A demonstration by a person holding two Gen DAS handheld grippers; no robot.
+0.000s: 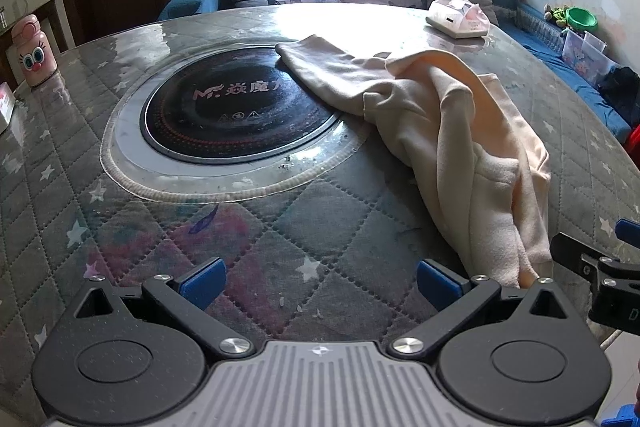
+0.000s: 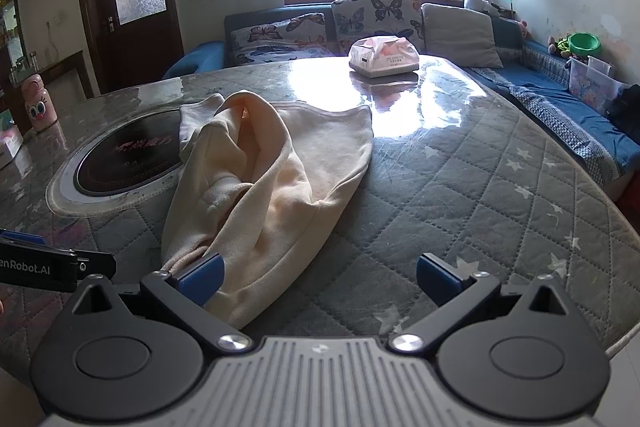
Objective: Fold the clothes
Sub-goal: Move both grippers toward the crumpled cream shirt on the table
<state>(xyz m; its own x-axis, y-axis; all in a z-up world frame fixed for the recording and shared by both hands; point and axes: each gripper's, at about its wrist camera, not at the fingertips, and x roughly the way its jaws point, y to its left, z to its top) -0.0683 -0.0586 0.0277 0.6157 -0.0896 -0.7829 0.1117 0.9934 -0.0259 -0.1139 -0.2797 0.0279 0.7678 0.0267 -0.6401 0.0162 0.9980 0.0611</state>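
Both jaws wide, nothing gripped, over the quilted counter.

My left gripper hangs open above bare quilting; the cream garment lies crumpled just to its right. My right gripper is spread too, its left blue pad touching the garment's near hem. Further out: the round black cooktop under one cloth end, then a tissue pack.

The left black two-finger gripper with blue pads hovers low and level, its jaws spread wide with nothing between them. The right black two-finger gripper with blue pads sits just beside it at the same height, jaws likewise wide apart, gripping nothing.
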